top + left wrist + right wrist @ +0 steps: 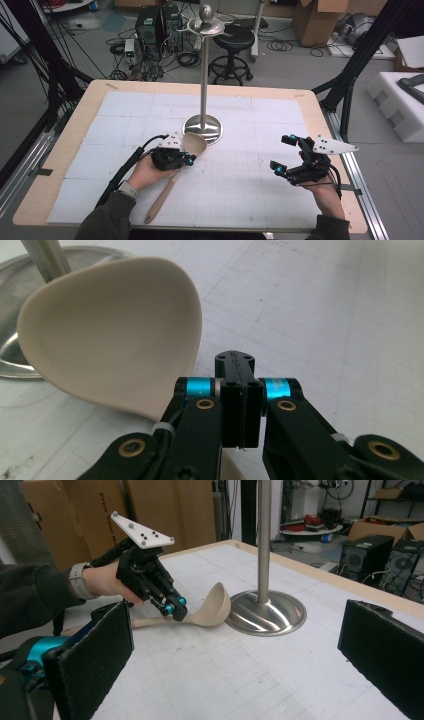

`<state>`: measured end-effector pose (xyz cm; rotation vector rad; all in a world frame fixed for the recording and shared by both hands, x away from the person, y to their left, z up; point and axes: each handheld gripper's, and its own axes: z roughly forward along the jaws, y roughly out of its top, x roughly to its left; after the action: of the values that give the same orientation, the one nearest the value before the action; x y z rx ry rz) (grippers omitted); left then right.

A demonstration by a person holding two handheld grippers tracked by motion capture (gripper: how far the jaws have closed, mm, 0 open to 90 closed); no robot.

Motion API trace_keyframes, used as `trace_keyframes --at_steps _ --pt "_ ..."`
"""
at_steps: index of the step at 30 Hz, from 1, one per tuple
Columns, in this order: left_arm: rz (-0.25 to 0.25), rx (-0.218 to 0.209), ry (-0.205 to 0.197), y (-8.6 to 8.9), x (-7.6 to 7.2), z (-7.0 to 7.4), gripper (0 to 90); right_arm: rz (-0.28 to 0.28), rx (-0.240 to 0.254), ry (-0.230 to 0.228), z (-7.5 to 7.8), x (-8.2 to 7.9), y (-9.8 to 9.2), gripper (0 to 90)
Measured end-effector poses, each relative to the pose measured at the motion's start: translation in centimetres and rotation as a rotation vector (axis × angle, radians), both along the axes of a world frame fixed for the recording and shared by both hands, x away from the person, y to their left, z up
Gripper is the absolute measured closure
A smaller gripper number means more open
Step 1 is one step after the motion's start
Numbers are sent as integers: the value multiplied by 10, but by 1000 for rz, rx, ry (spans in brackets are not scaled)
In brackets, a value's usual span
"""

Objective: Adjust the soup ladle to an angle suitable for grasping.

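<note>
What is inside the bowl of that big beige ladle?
The ladle bowl looks empty: smooth beige inside, nothing in it. Behind it stands the metal stand's base, partly hidden by the bowl. The left gripper covers where bowl meets handle.

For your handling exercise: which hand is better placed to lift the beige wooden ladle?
Left: the left gripper is shut at the beige wooden ladle by its neck. The right gripper stands open, apart.

Beyond the table, a black stool [233,50], computer towers [159,26] and cardboard boxes [327,17] stand on grey floor [280,70].
</note>
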<state>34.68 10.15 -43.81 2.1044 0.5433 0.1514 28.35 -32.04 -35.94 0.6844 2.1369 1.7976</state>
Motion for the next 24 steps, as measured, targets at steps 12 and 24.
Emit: trace_keyframes --at_steps 12,24 --pt "25 82 26 -7 6 -9 900 3 -3 7 -1 0 1 3" --pt "57 115 -5 0 6 -8 900 8 -11 11 -3 0 3 4"
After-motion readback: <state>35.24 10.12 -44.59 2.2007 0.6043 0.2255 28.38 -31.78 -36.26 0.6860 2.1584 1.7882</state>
